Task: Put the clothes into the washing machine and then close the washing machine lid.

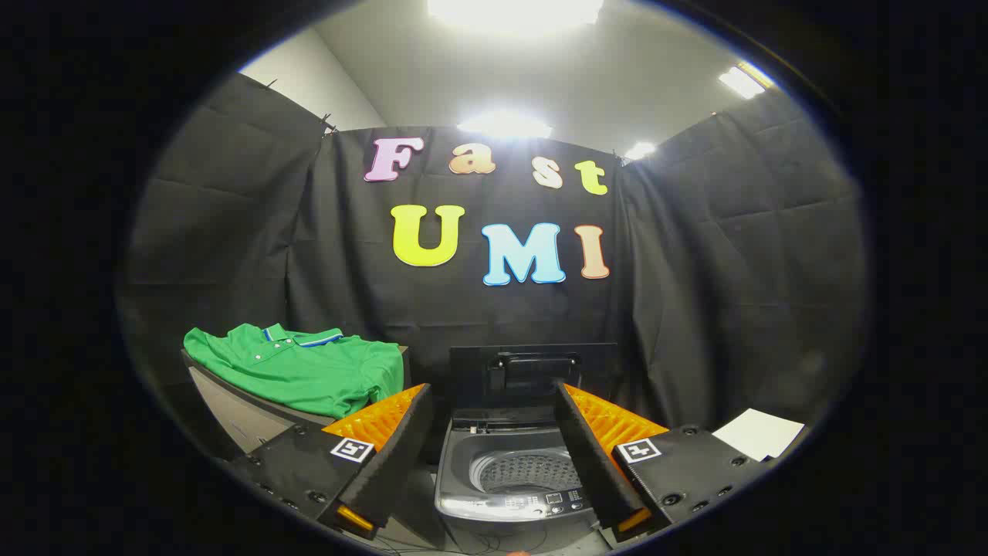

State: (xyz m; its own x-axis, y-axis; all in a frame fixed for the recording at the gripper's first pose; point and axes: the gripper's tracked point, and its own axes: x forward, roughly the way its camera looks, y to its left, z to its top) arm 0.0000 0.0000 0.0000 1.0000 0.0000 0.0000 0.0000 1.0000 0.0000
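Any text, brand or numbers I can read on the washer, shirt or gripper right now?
On the washer panel: markings too small to read.
On the shirt: no text seen.
On the paper: blank.
On the gripper, open ahead of the washer: square markers, no words.

Staged recording booth, not a real home: black cloth walls (733, 255) are hanging on all sides w/ clips at the top, office-type ceiling lights (505, 123) glaring above. A small top-load washing machine (517, 479), lid up, is sitting as a prop beside a table (231, 409) carrying a green polo shirt (309, 367).
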